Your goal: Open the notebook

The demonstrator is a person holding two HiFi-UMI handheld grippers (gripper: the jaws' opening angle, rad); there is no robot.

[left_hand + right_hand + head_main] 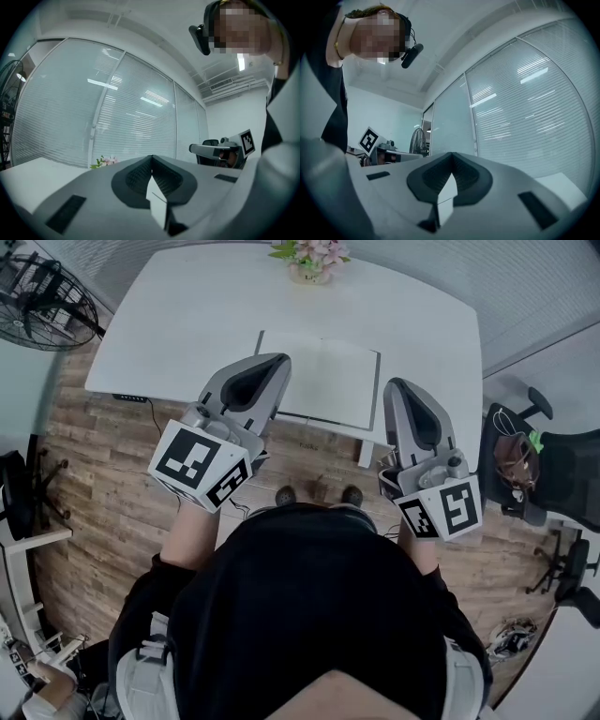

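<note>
A white notebook (328,381) lies flat on the white table (187,324), close to its near edge. I cannot tell whether its cover or a bare page faces up. My left gripper (279,360) hovers over the notebook's left edge, shut and empty. My right gripper (394,385) hangs just past the notebook's right edge, also shut with nothing in it. In the left gripper view the jaws (151,157) meet in a line, and the right gripper (220,150) shows beyond them. The right gripper view shows its jaws (451,154) closed too. The notebook is hidden in both gripper views.
A pot of pink flowers (309,259) stands at the table's far edge. A floor fan (42,301) is at the left and a black office chair (553,465) at the right. Window blinds (117,117) fill the far wall.
</note>
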